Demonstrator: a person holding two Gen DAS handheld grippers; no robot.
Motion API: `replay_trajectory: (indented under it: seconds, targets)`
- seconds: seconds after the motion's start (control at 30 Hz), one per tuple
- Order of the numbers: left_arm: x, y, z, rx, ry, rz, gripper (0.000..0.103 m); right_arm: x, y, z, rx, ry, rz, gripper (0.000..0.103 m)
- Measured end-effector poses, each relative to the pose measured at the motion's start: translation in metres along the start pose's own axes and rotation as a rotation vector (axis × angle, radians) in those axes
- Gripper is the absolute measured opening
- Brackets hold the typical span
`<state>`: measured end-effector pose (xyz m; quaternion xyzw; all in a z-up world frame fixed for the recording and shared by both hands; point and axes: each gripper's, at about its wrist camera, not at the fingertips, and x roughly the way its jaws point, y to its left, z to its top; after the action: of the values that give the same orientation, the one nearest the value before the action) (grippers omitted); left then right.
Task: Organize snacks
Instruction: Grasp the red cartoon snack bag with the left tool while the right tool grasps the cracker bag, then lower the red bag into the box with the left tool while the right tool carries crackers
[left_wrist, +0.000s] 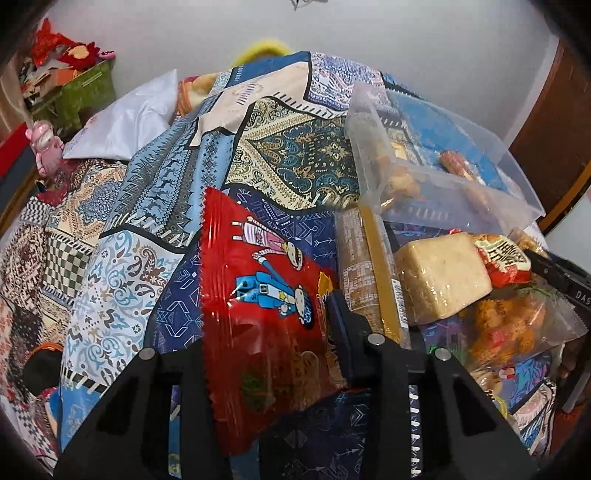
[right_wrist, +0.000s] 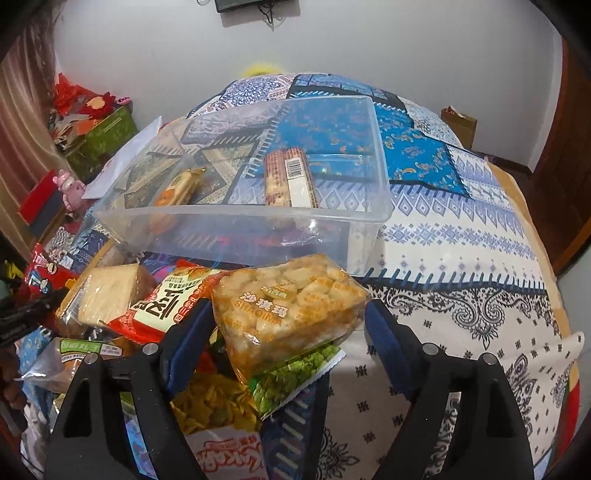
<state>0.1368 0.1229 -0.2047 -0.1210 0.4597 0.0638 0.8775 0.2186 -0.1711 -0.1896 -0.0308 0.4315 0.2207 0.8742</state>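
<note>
- Two snack packets sit between the grippers' fingers, one per hand, above a bed covered in a patchwork quilt (right_wrist: 461, 236).
- Left gripper (left_wrist: 266, 343): its fingers are drawn in on a red cartoon-printed packet (left_wrist: 258, 295), which stands up between them; only the blue-padded finger at the packet's 3 o'clock edge shows, the other is hidden behind the foil.
- Right gripper (right_wrist: 288, 325): its jaws stand wide on either side of a clear shaqima packet (right_wrist: 284, 306). The left blue pad touches the packet's edge, while the right pad looks just beside the other edge; whether it presses there I cannot tell.
- Under the shaqima packet, at 6 o'clock in the right wrist view, lie a green pea packet (right_wrist: 291, 380) and an open bag of yellow crisp sticks (right_wrist: 214, 406).
- At 9 o'clock of the shaqima packet a red-and-white packet (right_wrist: 166, 299) overlaps a wrapped pale cake block (right_wrist: 107, 291).
- At 12 o'clock, just beyond the pile, rests a clear plastic bin (right_wrist: 369, 221) on the quilt, holding an upright biscuit roll (right_wrist: 290, 177) and a small orange-and-green packet (right_wrist: 177, 188).
- In the left wrist view the same bin stands at 1 o'clock, with a long brown-and-gold packet (left_wrist: 369, 266) leaning between it and the red packet.
- Far off at 10 o'clock sit a green box (right_wrist: 103, 140) piled with red decorations and a pink toy (right_wrist: 70, 188).
</note>
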Motion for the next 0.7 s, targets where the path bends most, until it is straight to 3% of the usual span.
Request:
replay_trajectory:
  seconds: [0.27,0.7]
  targets:
    - [-0.024,-0.004,0.005,-0.001,-0.053,-0.002,0.024,-0.007,0.001,-0.005,-0.010,-0.019,0.022,0.064]
    - [-0.079,-0.021,0.030,0.026,-0.196,-0.014,0.023,-0.042,-0.004,-0.009,0.021,-0.080,0.053,0.059]
